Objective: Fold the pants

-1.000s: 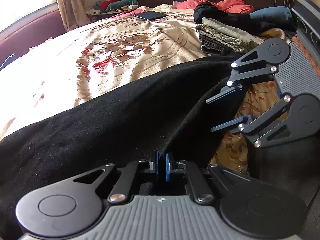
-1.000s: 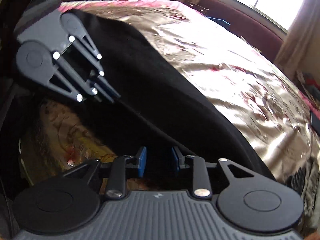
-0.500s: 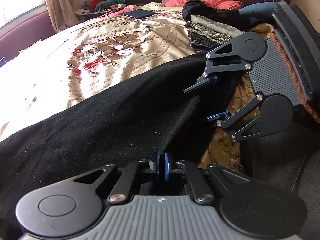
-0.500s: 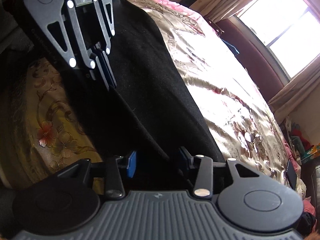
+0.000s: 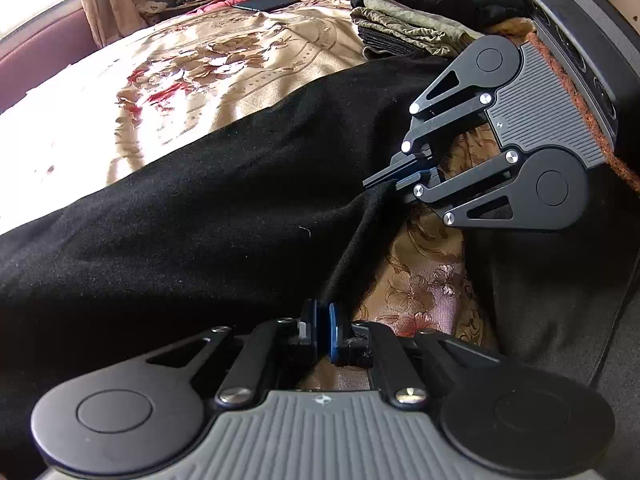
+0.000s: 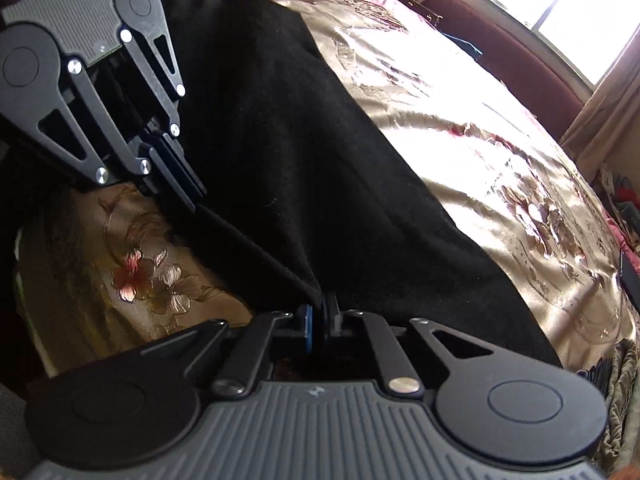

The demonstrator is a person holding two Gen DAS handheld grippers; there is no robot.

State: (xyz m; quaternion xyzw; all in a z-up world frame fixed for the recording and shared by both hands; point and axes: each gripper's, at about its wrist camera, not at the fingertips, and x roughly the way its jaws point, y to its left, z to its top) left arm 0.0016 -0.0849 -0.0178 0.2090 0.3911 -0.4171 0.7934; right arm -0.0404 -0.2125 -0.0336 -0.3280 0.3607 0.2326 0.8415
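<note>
The black pants [image 5: 208, 208] lie spread along the near side of a bed with a gold floral cover [image 5: 224, 64]. My left gripper [image 5: 323, 312] is shut on the near edge of the pants. My right gripper [image 6: 318, 312] is also shut on that edge, further along it. The cloth edge runs taut between the two. In the left wrist view the right gripper [image 5: 384, 184] shows at right, pinching the edge. In the right wrist view the left gripper [image 6: 184, 196] shows at upper left, and the pants [image 6: 304, 152] drape over the bed.
A pile of folded clothes [image 5: 404, 28] lies at the head of the bed, with a dark phone [image 5: 266, 2] beside it. Floral bedding [image 5: 420, 292] hangs down the bed's side under the grippers. A window and curtain [image 6: 580, 0] stand beyond the bed.
My right gripper has moved onto the pants' edge and closed on it; it was open before. The left gripper has stayed shut on the cloth, and the edge has lifted slightly.
</note>
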